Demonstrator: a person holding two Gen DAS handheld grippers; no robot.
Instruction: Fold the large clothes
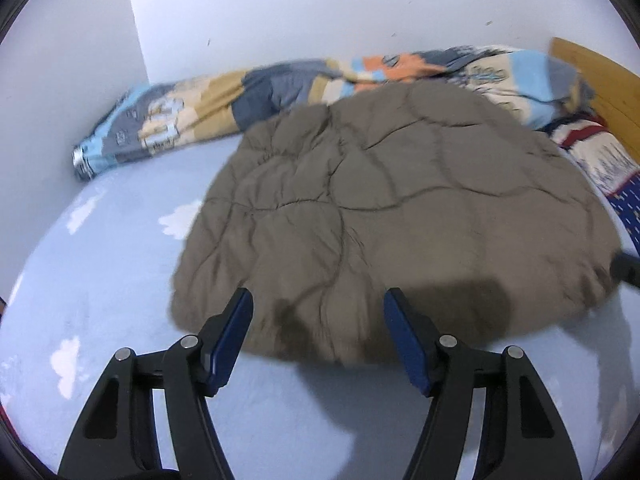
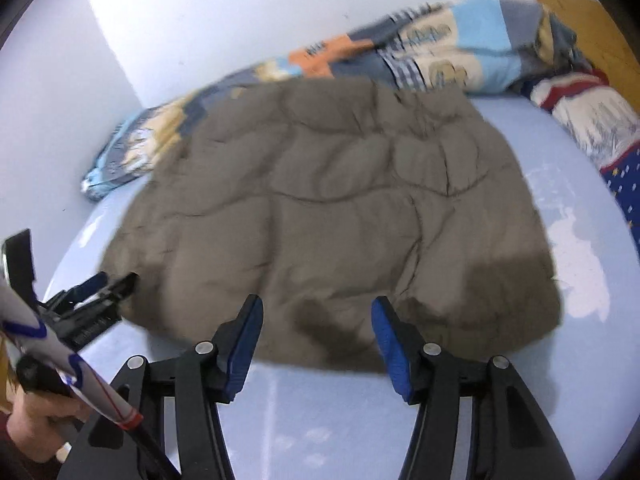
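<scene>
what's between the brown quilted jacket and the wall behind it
A rumpled patterned blanket lies between the brown jacket and the wall, clearest in the right wrist view.

Black fingers, blue pads.

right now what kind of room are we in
Most likely a bedroom: the brown quilted coat lies on a bed with a pale blue sheet, a bunched patterned duvet along the white wall, and a wooden headboard at the end.

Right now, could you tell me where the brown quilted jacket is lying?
The brown quilted jacket lies flat mid-bed on the light blue sheet, ahead of both open grippers, its far edge against the patterned duvet.
</scene>
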